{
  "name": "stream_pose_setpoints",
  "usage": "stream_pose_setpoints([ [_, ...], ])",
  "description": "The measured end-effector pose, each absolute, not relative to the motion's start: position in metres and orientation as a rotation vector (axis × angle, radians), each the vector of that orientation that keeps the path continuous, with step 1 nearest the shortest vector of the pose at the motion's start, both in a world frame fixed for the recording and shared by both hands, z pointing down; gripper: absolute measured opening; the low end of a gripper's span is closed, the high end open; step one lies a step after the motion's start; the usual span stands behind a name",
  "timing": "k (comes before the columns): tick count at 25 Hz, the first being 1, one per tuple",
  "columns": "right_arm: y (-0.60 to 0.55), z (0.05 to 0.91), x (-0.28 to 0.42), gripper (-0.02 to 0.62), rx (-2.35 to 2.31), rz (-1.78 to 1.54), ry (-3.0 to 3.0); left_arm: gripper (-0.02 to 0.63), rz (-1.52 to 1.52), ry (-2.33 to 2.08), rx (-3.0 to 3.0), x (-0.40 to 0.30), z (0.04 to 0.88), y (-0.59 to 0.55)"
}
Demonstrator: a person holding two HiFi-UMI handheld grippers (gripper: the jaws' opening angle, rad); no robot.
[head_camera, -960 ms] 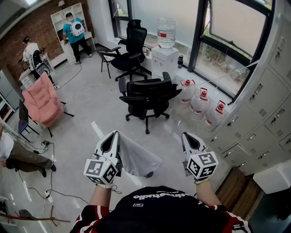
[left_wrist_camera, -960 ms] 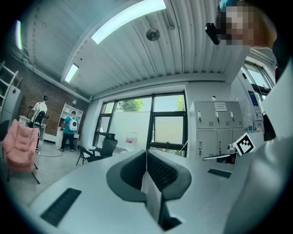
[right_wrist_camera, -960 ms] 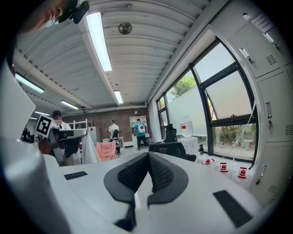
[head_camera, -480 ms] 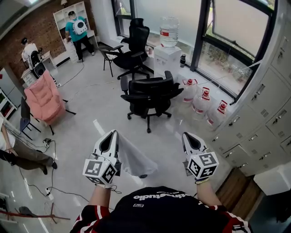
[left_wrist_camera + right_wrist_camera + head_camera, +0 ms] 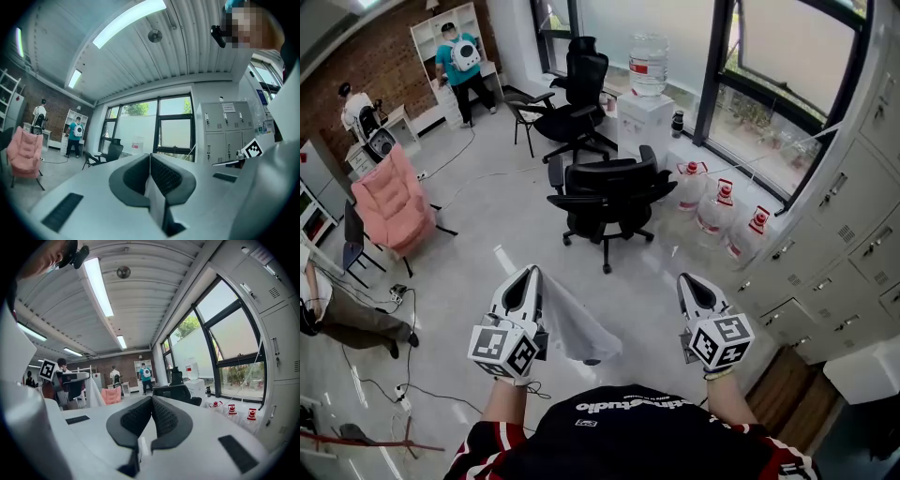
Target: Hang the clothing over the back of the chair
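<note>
Clothing [image 5: 578,328] still dangles from the left gripper [image 5: 528,274], jaws clamped on its edge as a second ago, right gripper [image 5: 687,279] pinched together on nothing alongside, black chair [image 5: 605,187] well ahead and no nearer, so I'd say carry and drape remain.

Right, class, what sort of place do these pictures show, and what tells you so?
Most likely an office or shared workroom: black swivel chairs stand about, a water dispenser with spare bottles sits by the big window, and grey lockers line the right wall.
</note>
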State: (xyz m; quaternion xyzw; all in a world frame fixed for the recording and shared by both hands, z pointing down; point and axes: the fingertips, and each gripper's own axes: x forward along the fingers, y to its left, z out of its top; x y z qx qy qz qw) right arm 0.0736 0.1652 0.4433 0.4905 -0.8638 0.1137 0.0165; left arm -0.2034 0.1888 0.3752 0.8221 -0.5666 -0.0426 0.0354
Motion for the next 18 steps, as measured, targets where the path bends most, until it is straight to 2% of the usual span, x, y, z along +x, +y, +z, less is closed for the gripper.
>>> stream_pose_setpoints([
  [18,0.155,0.458,0.113,0.014,1.463,0.367,-2.721,0.023,-0.181,-1.793,2.542,-0.163,0.360,0.166],
])
